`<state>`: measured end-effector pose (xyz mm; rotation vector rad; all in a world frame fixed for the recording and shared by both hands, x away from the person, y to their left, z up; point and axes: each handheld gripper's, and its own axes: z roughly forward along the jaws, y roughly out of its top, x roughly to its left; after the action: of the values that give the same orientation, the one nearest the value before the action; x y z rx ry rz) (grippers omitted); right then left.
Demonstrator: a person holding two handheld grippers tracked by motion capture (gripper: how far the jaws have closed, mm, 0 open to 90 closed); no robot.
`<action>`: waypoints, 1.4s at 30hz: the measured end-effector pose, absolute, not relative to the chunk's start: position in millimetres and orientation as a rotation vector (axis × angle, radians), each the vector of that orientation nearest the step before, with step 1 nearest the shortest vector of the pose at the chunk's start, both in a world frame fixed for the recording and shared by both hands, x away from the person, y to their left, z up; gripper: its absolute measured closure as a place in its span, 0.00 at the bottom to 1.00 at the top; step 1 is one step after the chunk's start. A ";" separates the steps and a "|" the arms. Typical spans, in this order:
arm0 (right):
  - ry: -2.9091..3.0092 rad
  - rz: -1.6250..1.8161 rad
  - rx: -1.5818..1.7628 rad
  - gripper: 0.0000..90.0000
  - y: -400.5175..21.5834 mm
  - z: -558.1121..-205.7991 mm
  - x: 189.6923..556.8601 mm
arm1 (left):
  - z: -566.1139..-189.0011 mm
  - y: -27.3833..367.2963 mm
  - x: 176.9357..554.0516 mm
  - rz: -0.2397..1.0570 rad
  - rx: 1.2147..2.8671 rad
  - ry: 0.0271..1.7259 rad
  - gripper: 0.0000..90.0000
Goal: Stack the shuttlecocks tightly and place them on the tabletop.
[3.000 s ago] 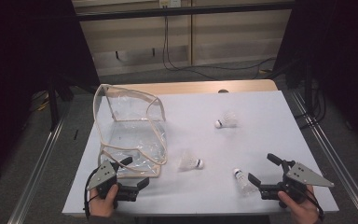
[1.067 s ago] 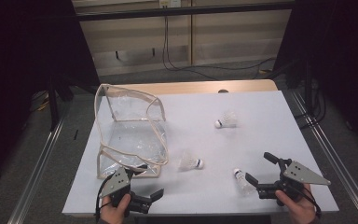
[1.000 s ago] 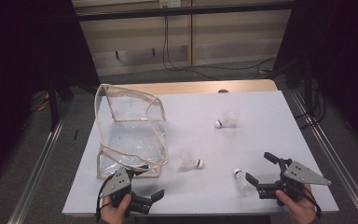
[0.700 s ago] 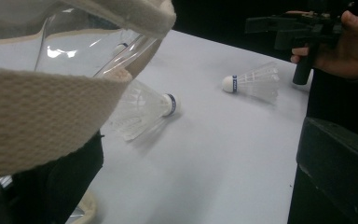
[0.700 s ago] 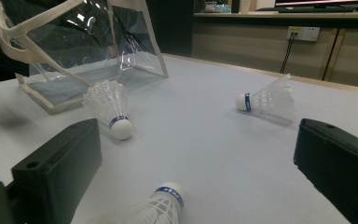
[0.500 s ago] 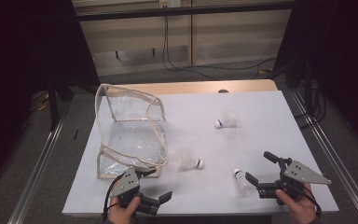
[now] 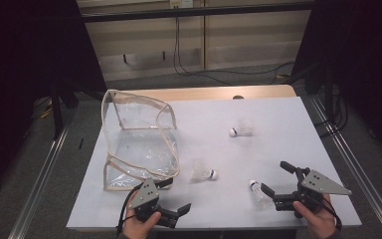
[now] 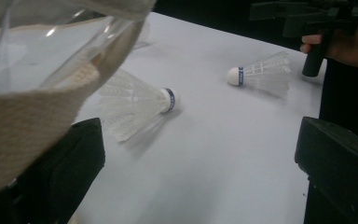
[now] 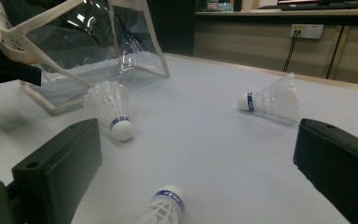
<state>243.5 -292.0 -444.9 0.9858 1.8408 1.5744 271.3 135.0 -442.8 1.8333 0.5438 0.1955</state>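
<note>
White tabletop (image 7: pixel 278 124) from the high view, and I've got three shuttlecocks lying on it beside a clear plastic bag (image 7: pixel 139 144) with cloth trim, open and slumped at the left. My left gripper (image 7: pixel 171 201) sits at the near edge just below the bag's front corner, jaws spread wide and holding nothing. My right gripper (image 7: pixel 273 179) is wide open too, and the nearest shuttlecock (image 7: pixel 257 193) lies right by its lower jaw. The middle shuttlecock (image 7: pixel 202 172) rests near the bag's mouth; the far shuttlecock (image 7: pixel 242 128) lies well apart, toward the back.

Over to the left gripper view: the bag's trim (image 8: pixel 32 116) crowds the left jaw, the middle shuttlecock (image 8: pixel 135 105) lies just ahead, cork pointing right, and the nearest one (image 8: pixel 261 74) sits beyond by my other hand (image 8: pixel 349 42).

Right gripper view now: the nearest shuttlecock's cork (image 9: pixel 170 198) pokes up between the jaws, low in frame and not yet gripped.

My read is that the job is to bag these. I'd close the right jaws gently on the cork end, not the feathers, which would likely crush. Meanwhile I'd want the left gripper pinching the bag's trim to hold the mouth open, keeping clear of the middle shuttlecock so it isn't knocked away.
</note>
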 end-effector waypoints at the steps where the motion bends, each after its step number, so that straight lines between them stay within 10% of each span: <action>1: 1.842 1.571 0.983 0.00 -290.9 -445.1 244.2 | -443.7 132.0 271.5 0.188 1.839 0.541 0.02; 42: 1.856 1.552 0.974 0.01 -287.5 -443.7 248.6 | -448.7 60.9 278.2 0.218 1.876 0.637 0.04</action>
<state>248.6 -287.5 -443.7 0.9736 1.8557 1.5521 278.2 60.9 -448.7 1.8761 0.6370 0.2179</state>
